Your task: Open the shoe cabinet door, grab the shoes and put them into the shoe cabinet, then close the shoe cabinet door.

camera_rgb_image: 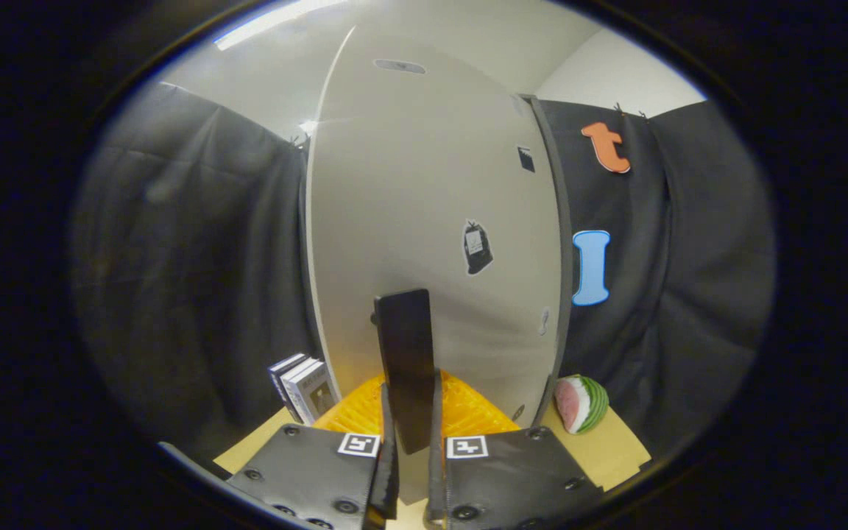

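Cabinet door [431,221] carries a small unreadable black sticker [477,247]; gripper [411,471] is clenched on its black handle [407,361].

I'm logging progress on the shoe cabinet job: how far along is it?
Nothing looks finished yet. In hand: the gripper is shut on the black handle of the white cabinet door, fingers pressing it from both sides. Whether the door has begun to swing is unclear. No shoes are visible, so loading them and closing the door apparently remain.
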Tool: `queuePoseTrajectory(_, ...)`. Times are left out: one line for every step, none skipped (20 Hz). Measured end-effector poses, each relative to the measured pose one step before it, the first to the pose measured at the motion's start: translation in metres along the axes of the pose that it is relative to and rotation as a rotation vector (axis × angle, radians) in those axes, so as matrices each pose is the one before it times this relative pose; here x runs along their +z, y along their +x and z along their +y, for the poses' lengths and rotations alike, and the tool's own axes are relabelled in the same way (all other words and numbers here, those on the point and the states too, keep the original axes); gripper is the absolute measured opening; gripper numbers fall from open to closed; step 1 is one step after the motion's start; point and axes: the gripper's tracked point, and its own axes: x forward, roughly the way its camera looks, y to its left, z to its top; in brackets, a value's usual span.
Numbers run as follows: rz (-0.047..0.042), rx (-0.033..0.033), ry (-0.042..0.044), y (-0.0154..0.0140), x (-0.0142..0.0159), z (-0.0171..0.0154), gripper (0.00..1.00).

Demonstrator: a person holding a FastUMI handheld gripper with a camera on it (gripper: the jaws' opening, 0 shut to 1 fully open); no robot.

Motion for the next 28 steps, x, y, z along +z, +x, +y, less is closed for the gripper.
queuePoseTrajectory(-0.00061, 0.00138, 0.00065, -0.00845, -0.00009, -0.01082, 0.19)
queuePoseTrajectory(0.00093, 0.00015, -0.00140, -0.00719, 0.00045, -0.00950, 0.19)
queuePoseTrajectory(0.00111, -0.00019, -0.00465, -0.00668, 0.00125, -0.00986, 0.18)
queuePoseTrajectory(-0.00144, -0.00211, -0.00091, -0.00505, 0.00051, -0.00825, 0.18)
queuePoseTrajectory(-0.00173, -0.00358, -0.00168, -0.00545, 0.00041, -0.00840, 0.18)
queuePoseTrajectory(0.00069, -0.00375, -0.00141, -0.00384, 0.00069, -0.00826, 0.18)
queuePoseTrajectory(-0.00215, -0.00532, 0.00165, -0.00419, -0.00028, -0.00853, 0.18)
queuePoseTrajectory(-0.00117, -0.00732, 0.00003, -0.00349, 0.00108, -0.00804, 0.18)
queuePoseTrajectory(-0.00241, -0.00956, -0.00159, -0.00392, -0.00013, -0.00735, 0.18)
queuePoseTrajectory(-0.00155, -0.01041, -0.00314, -0.00315, 0.00101, -0.00793, 0.18)
queuePoseTrajectory(-0.00503, -0.01260, -0.00145, -0.00249, 0.00056, -0.00875, 0.18)
queuePoseTrajectory(-0.00671, -0.01375, 0.00085, -0.00160, 0.00243, -0.00852, 0.17)
queuePoseTrajectory(-0.00461, -0.01397, 0.00348, -0.00040, 0.00078, -0.00770, 0.17)
queuePoseTrajectory(-0.00247, -0.01351, 0.00467, -0.00100, 0.00143, -0.00794, 0.17)
queuePoseTrajectory(-0.00308, -0.01443, 0.00341, -0.00163, -0.00036, -0.00886, 0.17)
queuePoseTrajectory(-0.00469, -0.01474, 0.00163, -0.00036, 0.00086, -0.00767, 0.17)
queuePoseTrajectory(-0.00089, -0.01422, 0.00005, -0.00039, 0.00091, -0.00863, 0.17)
queuePoseTrajectory(-0.00058, -0.01068, 0.00160, -0.00063, 0.00043, -0.00785, 0.17)
queuePoseTrajectory(0.00047, -0.00512, 0.00278, 0.00022, -0.00109, -0.00579, 0.15)
queuePoseTrajectory(-0.00314, -0.00285, 0.00311, -0.00146, 0.00085, -0.00490, 0.14)
queuePoseTrajectory(-0.00092, -0.00376, -0.00106, -0.00112, 0.00075, -0.00598, 0.12)
queuePoseTrajectory(-0.00228, -0.00549, -0.00290, -0.00059, 0.00078, -0.00494, 0.12)
queuePoseTrajectory(-0.00097, -0.00743, -0.00338, 0.00005, 0.00015, -0.00628, 0.12)
queuePoseTrajectory(0.00217, -0.00899, -0.00274, -0.00008, 0.00065, -0.00628, 0.12)
queuePoseTrajectory(0.00085, -0.00813, -0.00124, 0.00061, 0.00026, -0.00659, 0.12)
queuePoseTrajectory(-0.00178, -0.00793, 0.00221, -0.00020, 0.00122, -0.00652, 0.12)
queuePoseTrajectory(-0.00421, -0.00893, 0.00559, 0.00061, 0.00329, -0.00722, 0.12)
queuePoseTrajectory(0.01073, -0.00340, -0.00002, 0.00112, -0.00101, -0.00686, 0.12)
